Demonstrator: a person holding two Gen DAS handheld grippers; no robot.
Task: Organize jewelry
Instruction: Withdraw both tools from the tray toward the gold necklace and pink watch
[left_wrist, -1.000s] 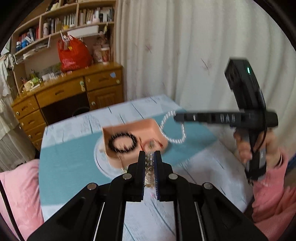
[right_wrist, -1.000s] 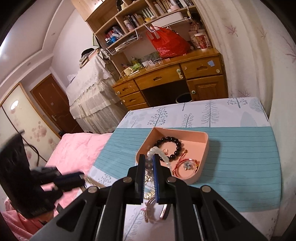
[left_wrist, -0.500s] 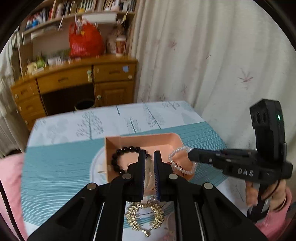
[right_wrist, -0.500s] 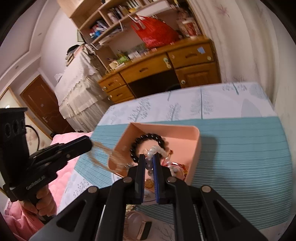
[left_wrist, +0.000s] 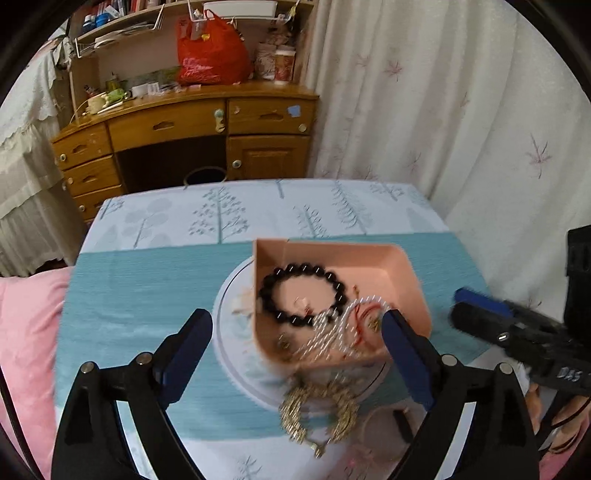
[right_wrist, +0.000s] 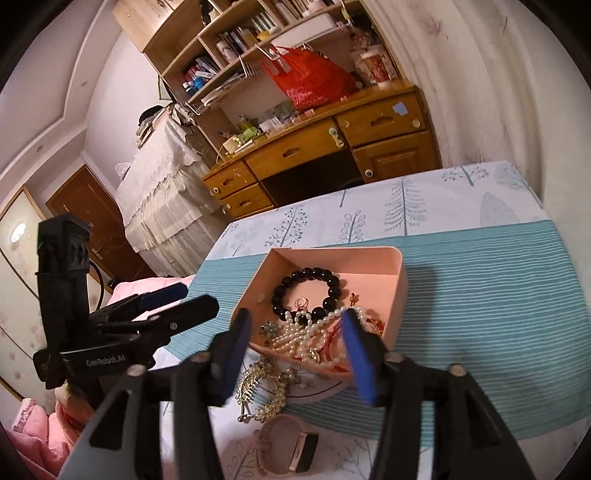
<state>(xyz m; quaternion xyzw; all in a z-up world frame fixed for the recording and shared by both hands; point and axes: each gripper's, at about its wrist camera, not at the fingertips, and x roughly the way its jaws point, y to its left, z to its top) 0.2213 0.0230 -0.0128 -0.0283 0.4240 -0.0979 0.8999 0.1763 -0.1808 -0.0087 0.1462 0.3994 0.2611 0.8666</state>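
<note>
A pink tray (left_wrist: 332, 246) rests tilted on a white round plate (left_wrist: 232, 295) on the teal-striped table. In it lie a black bead bracelet (left_wrist: 303, 291), a red cord piece and a white pearl strand (right_wrist: 306, 332), which is blurred in the left wrist view. A gold necklace (right_wrist: 262, 391) lies just in front of the tray, beside a pink watch (right_wrist: 288, 446). My left gripper (left_wrist: 295, 332) hovers over the tray's near side, jaws opening wide, nothing pressed between them. My right gripper (right_wrist: 295, 332) is also opening above the pearls, which lie loose below it.
A wooden desk (left_wrist: 184, 122) with a red bag (left_wrist: 210, 48) and shelves stands behind the table. A white curtain (left_wrist: 443, 110) hangs along the right. Pink bedding (left_wrist: 29, 332) lies at the left edge. The far half of the tablecloth (left_wrist: 221, 214) holds nothing.
Both grippers went from shut to open. The pearl strand left the right gripper and lies in the tray. The gold necklace is out of the left gripper, which sank towards the tray.
</note>
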